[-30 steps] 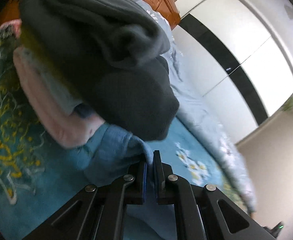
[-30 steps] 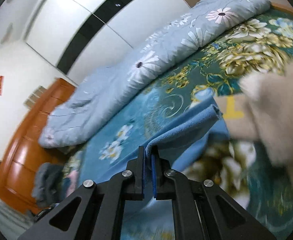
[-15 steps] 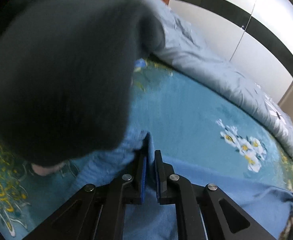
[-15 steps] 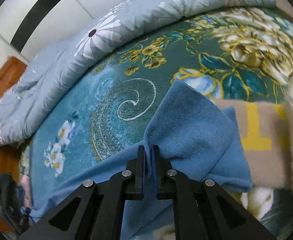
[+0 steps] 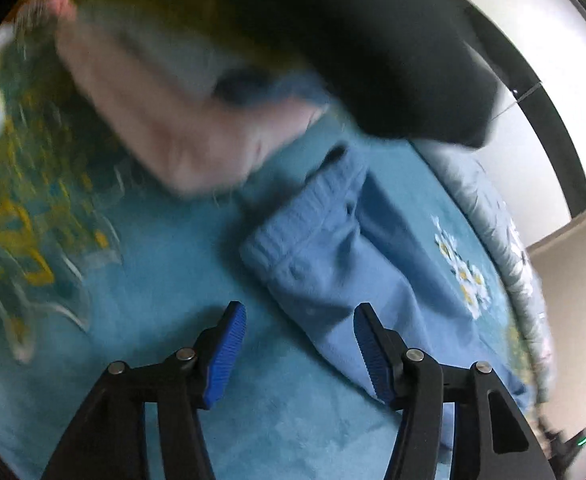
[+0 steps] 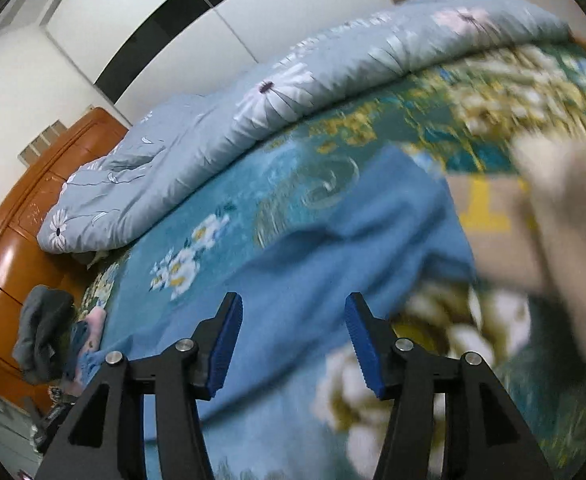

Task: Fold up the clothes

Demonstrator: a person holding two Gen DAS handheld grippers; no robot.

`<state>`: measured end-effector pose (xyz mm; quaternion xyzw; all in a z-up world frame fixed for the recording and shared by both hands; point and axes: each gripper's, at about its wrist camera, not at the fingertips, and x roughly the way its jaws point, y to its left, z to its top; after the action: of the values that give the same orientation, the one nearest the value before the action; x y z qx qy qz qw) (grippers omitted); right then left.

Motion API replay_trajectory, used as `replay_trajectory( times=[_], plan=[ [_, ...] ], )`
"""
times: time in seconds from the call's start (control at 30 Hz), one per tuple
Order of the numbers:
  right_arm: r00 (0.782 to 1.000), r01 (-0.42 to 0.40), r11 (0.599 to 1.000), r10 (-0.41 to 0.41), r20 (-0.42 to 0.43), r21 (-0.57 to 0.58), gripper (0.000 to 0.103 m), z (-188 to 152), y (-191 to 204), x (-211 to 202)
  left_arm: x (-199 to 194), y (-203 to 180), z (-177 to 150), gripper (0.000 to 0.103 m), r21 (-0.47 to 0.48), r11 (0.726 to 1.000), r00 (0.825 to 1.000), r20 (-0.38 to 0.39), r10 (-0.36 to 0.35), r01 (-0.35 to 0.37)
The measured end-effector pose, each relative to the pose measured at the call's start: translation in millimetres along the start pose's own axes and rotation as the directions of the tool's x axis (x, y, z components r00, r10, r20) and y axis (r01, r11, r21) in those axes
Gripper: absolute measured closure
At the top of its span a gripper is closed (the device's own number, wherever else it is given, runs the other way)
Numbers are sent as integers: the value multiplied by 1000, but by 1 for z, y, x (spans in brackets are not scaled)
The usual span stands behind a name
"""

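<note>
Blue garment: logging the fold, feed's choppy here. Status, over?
Left gripper open, empty. Right gripper open, empty. Blue garment lying on the bedspread, released. Clothes pile just beyond its waistband end; beige garment beside other end.

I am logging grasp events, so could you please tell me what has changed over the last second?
Both grippers have let go of the blue garment: the left gripper and right gripper, shut on its fabric before, now stand open, and it lies flat on the bedspread. The clothes pile and quilt stayed put.

White wardrobe doors (image 6: 141, 28), black band, orange wooden headboard (image 6: 17, 216), floral bed cover (image 6: 213, 208)
</note>
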<state>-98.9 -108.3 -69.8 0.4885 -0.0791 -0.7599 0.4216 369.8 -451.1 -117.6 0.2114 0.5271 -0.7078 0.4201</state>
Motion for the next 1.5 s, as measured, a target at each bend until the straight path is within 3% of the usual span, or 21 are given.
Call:
replay_trajectory(
  times=[0.17, 0.33, 0.57, 0.63, 0.7, 0.73, 0.93, 1.1, 1.4, 1.5],
  plan=[
    [1000, 15, 992, -11, -29, 125, 48, -9, -26, 16, 15, -7, 10, 43, 1, 1000, 999, 41, 18, -18],
    [1000, -5, 973, 7, -6, 231, 47, -8, -38, 43, 25, -13, 19, 43, 15, 1000, 998, 66, 16, -17],
    [1000, -11, 969, 6, 22, 246, 45, -3, -29, 57, 34, -10, 25, 45, -26, 999, 993, 112, -30, 33],
    [1000, -13, 968, 6, 29, 250, 52, -1, -26, 60, 34, -6, 27, 56, -51, 998, 992, 123, -33, 40],
    [999, -15, 967, 5, 37, 254, 79, 0, -23, 64, 37, -1, 30, 65, -79, 996, 992, 123, -36, 46],
    [999, -15, 967, 5, 40, 256, 83, 1, -22, 66, 38, 1, 32, 70, -88, 995, 992, 121, -40, 50],
    [996, -69, 979, 57, 68, 193, 89, -11, -8, 35, 33, 3, 35, 88, -132, 985, 987, 132, -89, 107],
    [991, -113, 984, 101, 89, 137, 90, -20, 4, 8, 9, 13, 32, 90, -146, 976, 980, 139, -144, 164],
    [981, -185, 982, 181, 76, 45, 90, -58, 23, -40, -62, 53, 9, 90, -89, 989, 970, 225, -96, 118],
    [977, -205, 979, 204, 67, 8, 90, -80, 29, -57, -111, 92, -12, 90, -75, 991, 967, 240, -86, 107]
  ],
)
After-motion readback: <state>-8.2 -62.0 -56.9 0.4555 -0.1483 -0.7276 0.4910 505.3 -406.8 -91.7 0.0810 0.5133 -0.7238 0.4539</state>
